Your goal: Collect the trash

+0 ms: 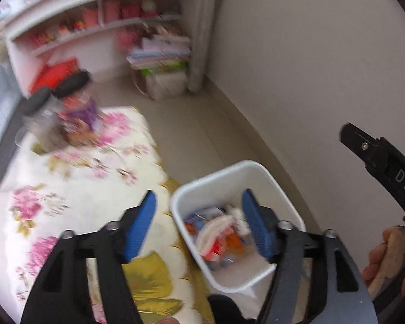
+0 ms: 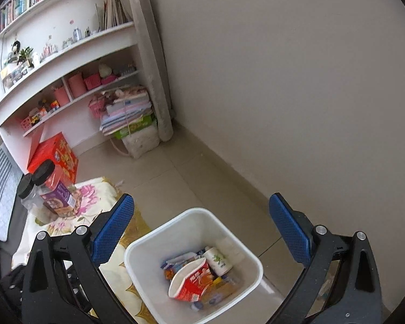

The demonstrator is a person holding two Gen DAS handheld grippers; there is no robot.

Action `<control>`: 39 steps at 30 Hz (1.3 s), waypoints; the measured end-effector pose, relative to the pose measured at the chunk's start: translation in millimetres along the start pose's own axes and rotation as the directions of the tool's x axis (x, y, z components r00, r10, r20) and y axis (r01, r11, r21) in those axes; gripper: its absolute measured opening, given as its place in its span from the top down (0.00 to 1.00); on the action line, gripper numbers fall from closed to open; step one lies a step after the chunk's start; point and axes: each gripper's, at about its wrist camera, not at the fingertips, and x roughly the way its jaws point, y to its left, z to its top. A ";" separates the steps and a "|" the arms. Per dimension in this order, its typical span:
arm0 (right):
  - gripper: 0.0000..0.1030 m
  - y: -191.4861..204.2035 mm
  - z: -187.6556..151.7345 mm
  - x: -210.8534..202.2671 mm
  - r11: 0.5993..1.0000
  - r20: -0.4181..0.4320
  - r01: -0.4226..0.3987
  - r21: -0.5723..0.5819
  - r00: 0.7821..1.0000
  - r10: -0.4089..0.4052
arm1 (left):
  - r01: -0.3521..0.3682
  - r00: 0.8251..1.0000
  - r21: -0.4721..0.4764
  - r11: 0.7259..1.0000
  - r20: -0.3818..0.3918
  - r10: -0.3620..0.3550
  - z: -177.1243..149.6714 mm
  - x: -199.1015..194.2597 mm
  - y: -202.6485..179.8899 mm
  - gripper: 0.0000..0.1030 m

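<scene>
Left wrist view: left gripper [image 1: 198, 222] jaws apart, empty. White plastic bin [image 1: 283, 189] just ahead, right finger over its mouth; wrappers [image 1: 216, 232] inside. Blurred frame; a swing could clip the rim and tip it.

Right wrist view: right gripper [image 2: 202, 232] spread wide, empty, directly above bin [image 2: 154, 243]. Red carton [image 2: 194, 280] sits loose on top.

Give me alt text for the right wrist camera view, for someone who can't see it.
The open right gripper hovers empty above a white trash bin on the tiled floor, which holds a red and white carton, a paper cup and wrappers. To the left, two black-lidded jars stand on a floral cloth; shelves line the far wall.
</scene>
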 end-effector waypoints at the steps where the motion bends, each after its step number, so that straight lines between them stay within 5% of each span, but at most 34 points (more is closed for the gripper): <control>1: 0.07 0.5 0.0 -5.1 1.000 0.023 0.006 0.000 1.000 -0.006 | -0.042 0.998 0.002 0.999 0.038 0.042 -1.8 -8.6 3.2 0.27; 4: 0.07 7.8 -3.6 -21.2 1.000 0.072 -0.012 -0.023 0.997 0.014 | -0.144 0.980 0.015 0.989 0.143 0.140 -7.0 -31.9 8.3 0.16; 7: 0.07 20.4 -13.8 -40.9 0.998 0.118 -0.040 -0.048 0.992 0.046 | -0.252 0.930 -0.010 0.968 0.273 0.245 -14.8 -68.6 18.9 0.07; 12: 0.07 37.1 -31.1 -75.4 0.997 0.191 -0.054 -0.049 0.980 0.063 | -0.286 0.888 -0.076 0.955 0.354 0.294 -30.1 -113.4 47.4 0.07; 24: 0.07 87.0 -104.8 -103.4 0.975 0.103 -0.194 -0.110 0.973 0.205 | -0.342 0.874 -0.164 0.925 0.306 0.378 -93.2 -147.8 125.8 0.07; 31: 0.07 114.2 -131.6 -110.4 0.965 0.144 -0.190 -0.182 0.966 0.217 | -0.360 0.872 -0.203 0.911 0.274 0.406 -122.2 -141.1 153.1 0.07; 39: 0.07 134.8 -148.7 -89.0 0.959 0.083 -0.183 -0.216 0.975 0.204 | -0.333 0.908 -0.233 0.914 0.184 0.377 -140.5 -111.1 177.1 0.07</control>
